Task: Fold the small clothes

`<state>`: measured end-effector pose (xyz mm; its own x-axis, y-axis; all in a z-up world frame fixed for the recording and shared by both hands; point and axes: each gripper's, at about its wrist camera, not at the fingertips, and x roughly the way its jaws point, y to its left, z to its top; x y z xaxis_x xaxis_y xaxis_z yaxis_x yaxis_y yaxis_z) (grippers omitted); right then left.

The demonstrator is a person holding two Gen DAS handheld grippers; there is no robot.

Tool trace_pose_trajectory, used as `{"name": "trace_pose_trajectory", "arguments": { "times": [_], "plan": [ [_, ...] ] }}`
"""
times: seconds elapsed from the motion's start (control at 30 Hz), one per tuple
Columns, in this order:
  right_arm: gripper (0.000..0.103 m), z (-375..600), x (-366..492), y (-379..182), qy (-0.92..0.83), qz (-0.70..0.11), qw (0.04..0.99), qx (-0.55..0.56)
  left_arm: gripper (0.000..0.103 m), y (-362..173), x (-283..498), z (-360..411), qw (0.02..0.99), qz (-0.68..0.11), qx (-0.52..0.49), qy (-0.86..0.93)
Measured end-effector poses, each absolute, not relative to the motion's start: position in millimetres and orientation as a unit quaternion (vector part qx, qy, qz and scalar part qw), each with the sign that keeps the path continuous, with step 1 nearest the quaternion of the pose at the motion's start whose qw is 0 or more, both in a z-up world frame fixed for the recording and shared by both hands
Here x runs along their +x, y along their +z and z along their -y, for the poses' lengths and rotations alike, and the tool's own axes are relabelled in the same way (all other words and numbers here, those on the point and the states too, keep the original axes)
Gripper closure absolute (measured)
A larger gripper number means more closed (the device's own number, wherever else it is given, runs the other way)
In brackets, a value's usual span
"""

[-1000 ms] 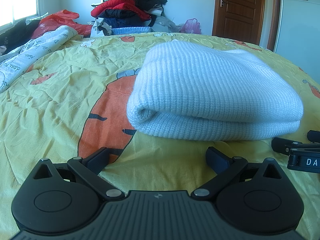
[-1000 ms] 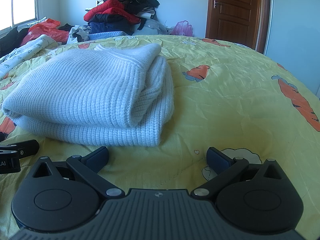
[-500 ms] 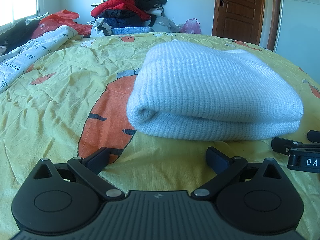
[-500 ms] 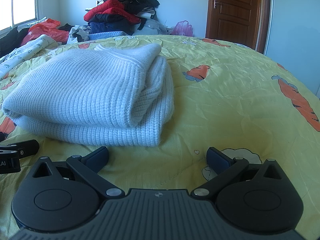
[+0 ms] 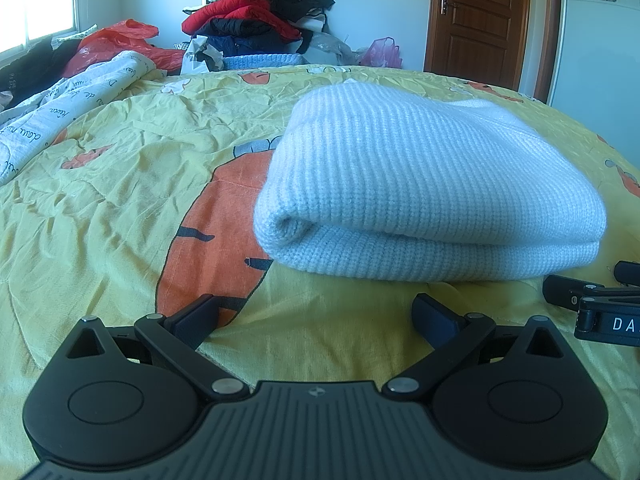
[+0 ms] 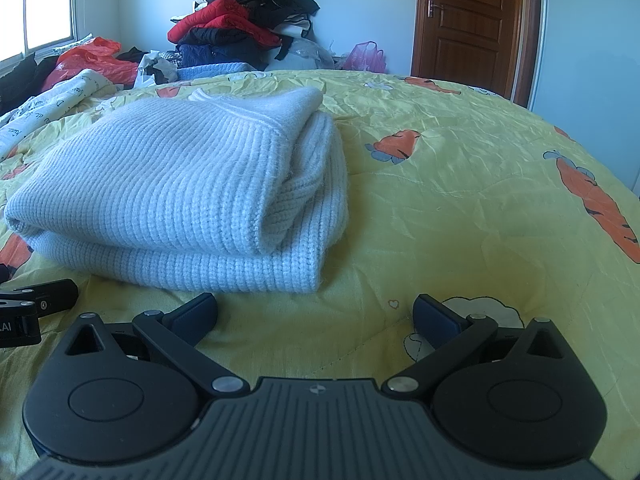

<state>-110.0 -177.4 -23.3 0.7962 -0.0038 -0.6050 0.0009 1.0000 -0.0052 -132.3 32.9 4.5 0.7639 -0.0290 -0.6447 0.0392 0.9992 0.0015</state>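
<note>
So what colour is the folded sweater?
The sweater is pale blue-white, clearest in the right wrist view.

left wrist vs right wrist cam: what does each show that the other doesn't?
Left wrist only: the folded white knit sweater from its rolled, closed side, lying on a large orange carrot print, with the right tongs' tips entering at the right edge.

Right wrist only: the sweater's stacked open ends with the ribbed hem, the bare yellow bedspread to its right, and the left tongs' tips at the left edge.

Both: the sweater already folded, each view's own tongs, left tongs and right tongs, open and empty short of it, the clothes pile, and the brown door.
</note>
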Motion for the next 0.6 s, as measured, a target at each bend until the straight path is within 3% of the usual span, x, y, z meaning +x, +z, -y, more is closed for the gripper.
{"name": "trace_pose_trajectory", "arguments": {
  "times": [0.6],
  "plan": [
    [0.001, 177.2, -110.3, -23.1, -0.001, -0.32, 0.947, -0.003, 0.0, 6.9, -132.6, -33.9, 0.938, -0.347, 0.006, -0.015]
  ]
}}
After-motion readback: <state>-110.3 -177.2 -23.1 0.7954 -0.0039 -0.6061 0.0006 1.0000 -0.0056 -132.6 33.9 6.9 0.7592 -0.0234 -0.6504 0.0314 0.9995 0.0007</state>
